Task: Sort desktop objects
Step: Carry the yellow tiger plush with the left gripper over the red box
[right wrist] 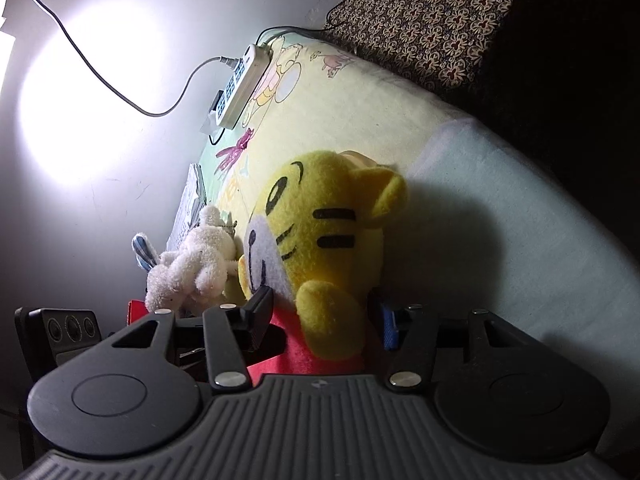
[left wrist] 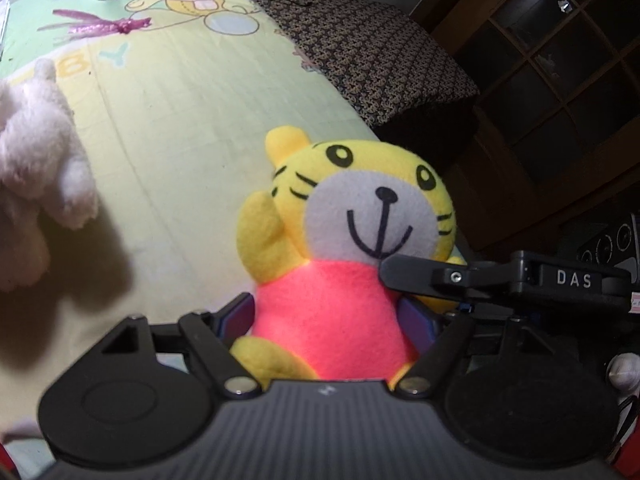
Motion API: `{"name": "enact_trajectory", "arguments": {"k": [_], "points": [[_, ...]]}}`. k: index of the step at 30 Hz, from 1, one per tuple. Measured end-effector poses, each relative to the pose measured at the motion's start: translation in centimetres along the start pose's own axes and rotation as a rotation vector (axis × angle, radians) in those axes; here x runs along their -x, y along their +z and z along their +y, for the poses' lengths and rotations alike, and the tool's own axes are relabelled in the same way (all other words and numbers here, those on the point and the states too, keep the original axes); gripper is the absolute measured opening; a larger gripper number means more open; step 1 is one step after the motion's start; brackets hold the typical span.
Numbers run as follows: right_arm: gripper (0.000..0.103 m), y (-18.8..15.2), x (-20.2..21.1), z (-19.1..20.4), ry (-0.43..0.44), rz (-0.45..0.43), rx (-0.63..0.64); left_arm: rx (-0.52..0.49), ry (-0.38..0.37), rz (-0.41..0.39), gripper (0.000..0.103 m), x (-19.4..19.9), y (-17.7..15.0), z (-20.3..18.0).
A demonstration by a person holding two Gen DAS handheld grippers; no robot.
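Left jaws: left gripper (left wrist: pixel 326 322) is closed on the yellow tiger plush (left wrist: pixel 348 240), its blue pads pressed into both sides of the pink body.
Right jaws: right gripper (right wrist: pixel 320 320) straddles the same yellow tiger plush (right wrist: pixel 320 240) from the side; whether its pads press on the toy cannot be told, as one finger sits at the tiger's chin and the other is in shadow behind its arm.
Tiger position: upright, face toward the left wrist camera, above the edge of a pale cartoon-print cloth (left wrist: pixel 180 140) covering the desk.
White plush (right wrist: pixel 192 268): lies just beside the tiger's head.
Power strip (right wrist: pixel 240 84): at the far end of the cloth, well apart from the toys.
Containers: none seen in either view.
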State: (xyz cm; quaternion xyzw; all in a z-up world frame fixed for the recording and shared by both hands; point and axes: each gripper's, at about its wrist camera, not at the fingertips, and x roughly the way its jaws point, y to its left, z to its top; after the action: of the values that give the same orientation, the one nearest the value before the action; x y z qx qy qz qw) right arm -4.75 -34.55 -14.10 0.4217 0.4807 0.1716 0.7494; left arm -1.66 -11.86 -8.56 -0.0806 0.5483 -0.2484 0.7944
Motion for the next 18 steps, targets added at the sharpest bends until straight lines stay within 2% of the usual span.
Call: {"name": "enact_trajectory", "arguments": {"k": [2, 3, 7, 12, 18], "points": [[0.055, -0.4, -0.4, -0.1, 0.022, 0.016, -0.023, -0.031, 0.016, -0.006, 0.078, 0.2, -0.2, -0.8], [0.051, -0.6, -0.4, -0.1, 0.028, 0.016, -0.029, -0.046, 0.020, -0.013, 0.078, 0.4, -0.3, -1.1], [0.046, -1.0, 0.6, 1.1, 0.047, 0.000, 0.016, -0.071, 0.011, -0.042, 0.078, 1.9, -1.1, -1.9], [0.045, -1.6, 2.1, 4.7, 0.091, -0.036, 0.134, -0.080, 0.023, -0.160, 0.078, 6.6, -1.8, -1.9], [0.045, -3.3, 1.7, 10.5, 0.180, -0.045, 0.262, -0.022, 0.040, -0.304, 0.078, 13.8, -3.0, 1.1]]}}
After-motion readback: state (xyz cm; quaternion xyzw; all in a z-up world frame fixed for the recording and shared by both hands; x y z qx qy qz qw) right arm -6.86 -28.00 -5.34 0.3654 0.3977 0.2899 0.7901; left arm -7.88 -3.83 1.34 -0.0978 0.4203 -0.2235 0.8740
